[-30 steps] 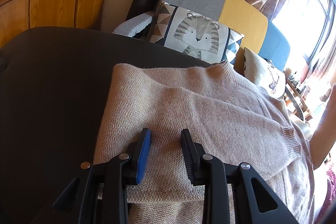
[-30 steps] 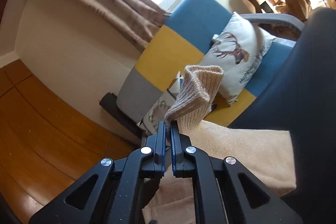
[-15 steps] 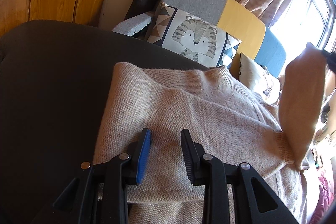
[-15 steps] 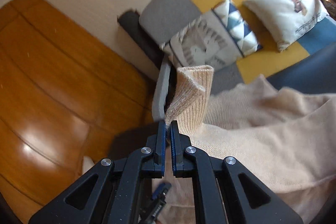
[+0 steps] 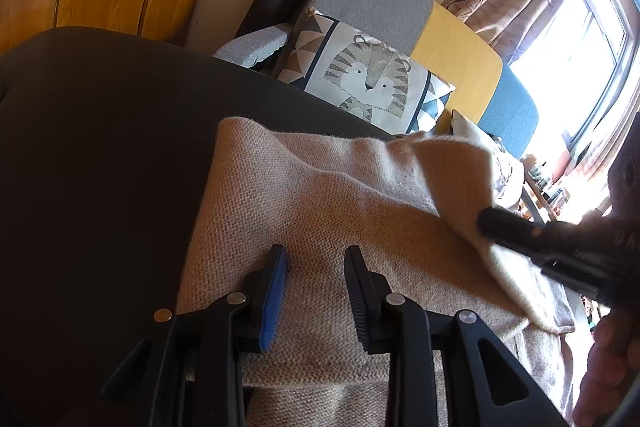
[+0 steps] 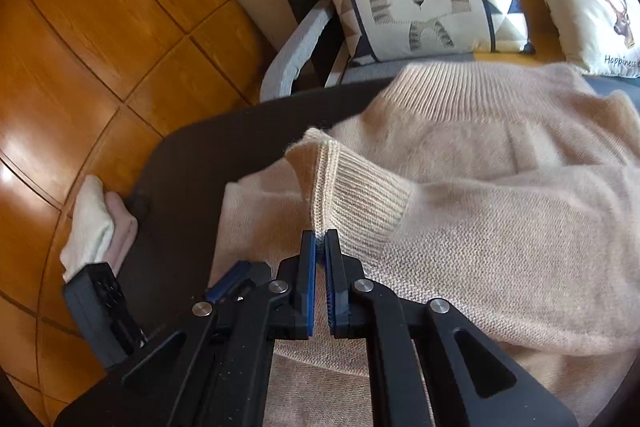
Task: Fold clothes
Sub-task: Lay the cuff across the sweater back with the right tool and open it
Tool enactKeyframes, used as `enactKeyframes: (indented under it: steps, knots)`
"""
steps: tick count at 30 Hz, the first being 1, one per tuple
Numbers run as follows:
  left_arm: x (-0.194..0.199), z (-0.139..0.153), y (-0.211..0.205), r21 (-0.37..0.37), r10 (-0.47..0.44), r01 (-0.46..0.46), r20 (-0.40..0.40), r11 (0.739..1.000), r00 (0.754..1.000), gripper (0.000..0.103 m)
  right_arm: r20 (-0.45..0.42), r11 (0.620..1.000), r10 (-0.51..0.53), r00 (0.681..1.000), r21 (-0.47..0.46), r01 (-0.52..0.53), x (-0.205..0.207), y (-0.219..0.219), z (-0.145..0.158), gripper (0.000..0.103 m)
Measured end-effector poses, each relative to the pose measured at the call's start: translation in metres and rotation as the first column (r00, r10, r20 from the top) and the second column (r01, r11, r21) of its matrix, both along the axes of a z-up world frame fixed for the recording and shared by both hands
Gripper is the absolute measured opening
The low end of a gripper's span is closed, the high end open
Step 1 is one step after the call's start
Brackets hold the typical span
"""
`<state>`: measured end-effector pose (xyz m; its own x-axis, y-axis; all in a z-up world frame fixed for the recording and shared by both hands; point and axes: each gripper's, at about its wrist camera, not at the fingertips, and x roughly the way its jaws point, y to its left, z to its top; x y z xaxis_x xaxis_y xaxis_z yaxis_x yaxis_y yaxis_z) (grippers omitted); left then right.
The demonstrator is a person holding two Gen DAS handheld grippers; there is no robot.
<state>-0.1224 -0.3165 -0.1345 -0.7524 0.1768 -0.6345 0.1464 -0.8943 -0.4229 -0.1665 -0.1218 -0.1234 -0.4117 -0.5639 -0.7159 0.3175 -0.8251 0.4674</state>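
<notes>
My right tongs point(image 6: 320, 247), clamped on the ribbed sleeve cuff point(image 6: 360, 199), have swung it down from mid-air and across the beige sweater point(image 6: 500, 227) lying on the dark bench point(image 5: 100, 147). My left tongs point(image 5: 316, 259) stay half open, empty, resting on the folded edge. Sleeve fold looks nearly laid.

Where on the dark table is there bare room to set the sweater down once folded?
Bare table lies left of the sweater, out to the rounded edge. Crowded: the right side, where the right gripper pinches the cuff, and the folded cloth at the table's edge.
</notes>
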Motion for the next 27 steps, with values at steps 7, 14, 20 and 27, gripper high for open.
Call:
enactKeyframes:
  steps: [7,14,20,27]
  knots:
    - [0.000,0.001,0.001,0.006,0.000,0.000,0.000,1.000,1.000,0.030,0.100,0.996,0.091,0.991,-0.024,-0.089,0.013,0.003,-0.030,0.010]
    - [0.007,0.007,-0.004,0.024,0.034,-0.034,-0.018,0.999,0.999,0.030,-0.018,0.987,-0.119,0.993,-0.115,0.116,0.060,0.106,-0.009,0.018]
    - [0.019,0.049,0.013,-0.010,0.019,-0.021,-0.183,1.000,0.983,0.036,-0.048,0.941,-0.338,0.940,0.003,0.338,0.080,0.222,-0.010,0.018]
    - [-0.011,0.059,0.055,-0.161,-0.099,0.071,-0.171,0.984,0.980,0.036,0.122,0.830,-0.513,0.850,-0.181,0.527,0.091,0.298,-0.037,0.018]
